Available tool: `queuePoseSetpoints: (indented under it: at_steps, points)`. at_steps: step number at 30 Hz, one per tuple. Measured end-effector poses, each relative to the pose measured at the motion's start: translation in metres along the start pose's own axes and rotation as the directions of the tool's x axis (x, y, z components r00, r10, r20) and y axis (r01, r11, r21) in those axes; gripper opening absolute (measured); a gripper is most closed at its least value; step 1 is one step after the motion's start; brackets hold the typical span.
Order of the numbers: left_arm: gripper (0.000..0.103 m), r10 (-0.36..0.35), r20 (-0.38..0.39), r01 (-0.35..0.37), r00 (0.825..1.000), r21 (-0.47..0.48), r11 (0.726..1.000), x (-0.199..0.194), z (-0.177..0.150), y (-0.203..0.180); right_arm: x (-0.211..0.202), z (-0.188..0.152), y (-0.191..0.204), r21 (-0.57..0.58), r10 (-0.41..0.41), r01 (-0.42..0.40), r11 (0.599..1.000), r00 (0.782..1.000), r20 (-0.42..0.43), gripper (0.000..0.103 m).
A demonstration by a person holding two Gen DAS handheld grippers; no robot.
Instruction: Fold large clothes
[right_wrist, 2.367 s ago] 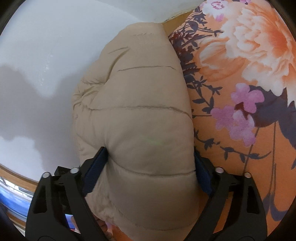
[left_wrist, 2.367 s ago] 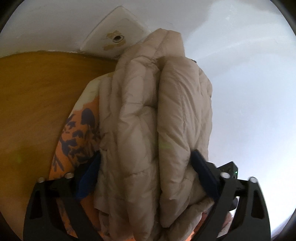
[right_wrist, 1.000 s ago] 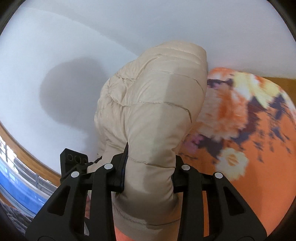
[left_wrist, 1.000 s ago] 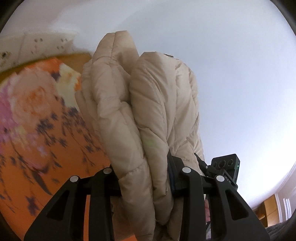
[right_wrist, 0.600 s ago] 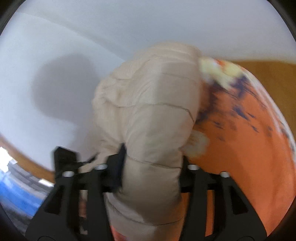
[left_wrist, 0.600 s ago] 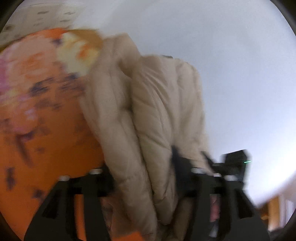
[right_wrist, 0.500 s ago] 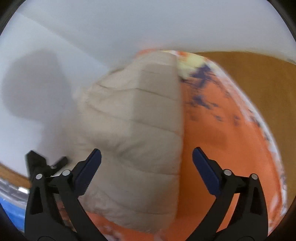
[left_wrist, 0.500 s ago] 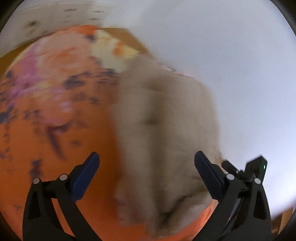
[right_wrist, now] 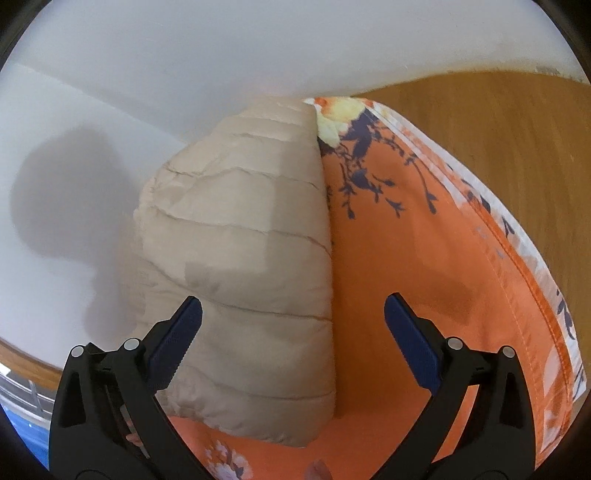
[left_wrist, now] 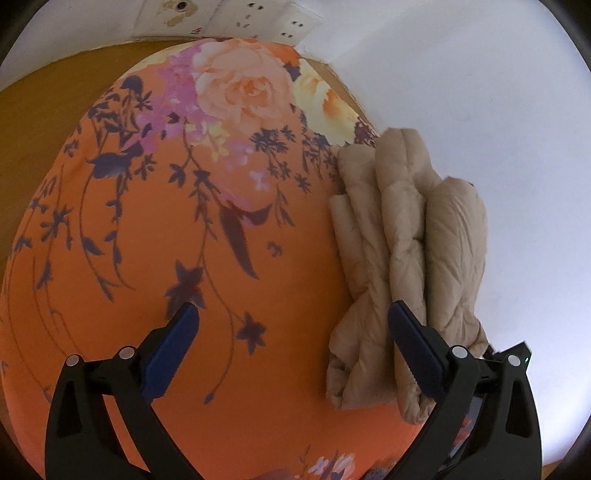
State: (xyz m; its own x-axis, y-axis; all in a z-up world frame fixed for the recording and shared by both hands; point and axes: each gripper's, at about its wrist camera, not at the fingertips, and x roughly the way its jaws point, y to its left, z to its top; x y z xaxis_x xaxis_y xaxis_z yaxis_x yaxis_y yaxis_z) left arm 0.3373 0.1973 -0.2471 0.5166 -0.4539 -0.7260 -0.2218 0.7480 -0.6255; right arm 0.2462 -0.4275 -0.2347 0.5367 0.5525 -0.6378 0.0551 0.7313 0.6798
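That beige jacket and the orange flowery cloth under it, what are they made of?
The beige jacket looks like a padded, down-style garment in matte synthetic fabric: stitched seams divide it into puffy sections. The orange flowery cloth seems a smooth printed woven fabric, perhaps polyester or cotton.

A home room — orange floral-print cloth (left_wrist: 155,229) over a wooden surface (right_wrist: 517,155), white wall sockets (left_wrist: 266,22) behind.

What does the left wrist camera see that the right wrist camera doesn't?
Only the left wrist view shows the wall sockets and the big peach rose printed on the cloth. Only the right wrist view shows the cloth's white striped border and a dark shadow on the wall. Both show the folded beige puffer jacket lying on the orange floral cloth, the wooden surface, and open jaws holding nothing.
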Motion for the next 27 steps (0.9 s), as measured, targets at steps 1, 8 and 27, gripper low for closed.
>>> queuePoseSetpoints:
  at_steps: [1, 8, 27]
  points:
    - [0.097, -0.003, 0.000, 0.003, 1.000, 0.016, 1.000, -0.014, -0.007, -0.002, -0.003, 0.001, 0.005, -0.009, 0.003, -0.003, 1.000, 1.000, 0.006, 0.098]
    - [0.097, -0.007, 0.069, -0.007, 0.998, 0.201, 0.980, -0.054, -0.005, -0.063, -0.029, 0.012, 0.057, -0.173, 0.016, -0.007, 0.985, 0.998, 0.053, 0.098]
    - [0.097, 0.143, 0.302, -0.287, 0.943, 0.517, 0.806, -0.124, -0.126, -0.163, -0.120, -0.128, 0.167, -0.515, -0.225, 0.403, 0.757, 0.900, 0.373, 0.099]
